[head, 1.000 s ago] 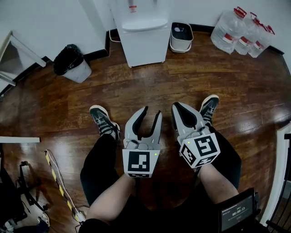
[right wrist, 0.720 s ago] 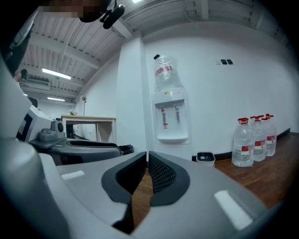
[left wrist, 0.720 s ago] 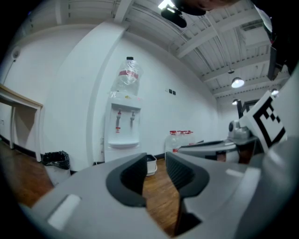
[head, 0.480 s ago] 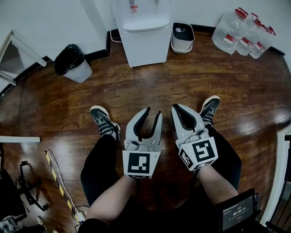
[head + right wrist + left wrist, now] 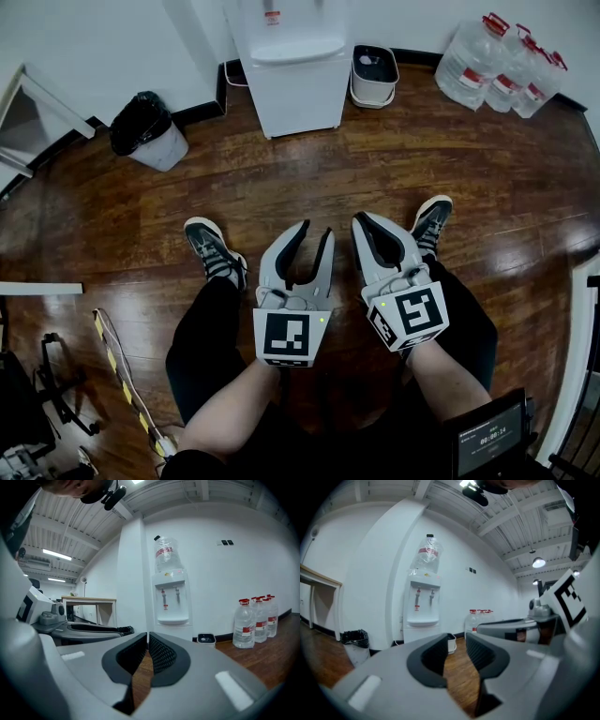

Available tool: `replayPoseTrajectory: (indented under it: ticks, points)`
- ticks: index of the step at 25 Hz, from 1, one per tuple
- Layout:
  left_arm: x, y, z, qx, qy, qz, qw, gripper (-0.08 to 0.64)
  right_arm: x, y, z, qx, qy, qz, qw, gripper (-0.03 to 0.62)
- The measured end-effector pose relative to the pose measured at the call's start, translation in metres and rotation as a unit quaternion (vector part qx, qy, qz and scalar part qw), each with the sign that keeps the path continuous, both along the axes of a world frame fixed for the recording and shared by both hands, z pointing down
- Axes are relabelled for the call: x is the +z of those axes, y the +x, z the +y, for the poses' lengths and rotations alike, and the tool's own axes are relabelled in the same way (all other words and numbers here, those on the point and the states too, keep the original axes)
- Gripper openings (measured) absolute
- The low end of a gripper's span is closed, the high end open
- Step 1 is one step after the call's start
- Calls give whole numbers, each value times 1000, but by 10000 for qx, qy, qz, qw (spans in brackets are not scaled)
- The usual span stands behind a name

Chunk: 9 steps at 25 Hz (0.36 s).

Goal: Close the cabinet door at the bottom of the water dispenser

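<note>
**Door looks shut, grippers held back**

The water dispenser (image 5: 295, 70) stands far centre at the wall. Its bottom cabinet door (image 5: 300, 105) looks flush w/ the front, i.e. closed as the task wants. Near us, well apart from it, the left gripper (image 5: 315, 228) has jaws apart, just closed a bit, nothing between. The right gripper (image 5: 360, 221) is closed, empty. We judge no push is needed, only a closer check.
</note>
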<state>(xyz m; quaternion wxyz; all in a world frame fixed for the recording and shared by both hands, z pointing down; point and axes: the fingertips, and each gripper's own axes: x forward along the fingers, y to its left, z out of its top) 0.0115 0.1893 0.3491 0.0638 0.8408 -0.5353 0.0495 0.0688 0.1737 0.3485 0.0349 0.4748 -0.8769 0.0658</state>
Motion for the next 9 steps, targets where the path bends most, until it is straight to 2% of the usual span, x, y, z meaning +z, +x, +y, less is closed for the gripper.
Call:
replayPoseTrajectory:
  ticks: [9]
  points:
    - [2, 3, -2, 1, 3, 7, 10000, 140, -1, 0, -2, -26, -19, -83, 10000, 17]
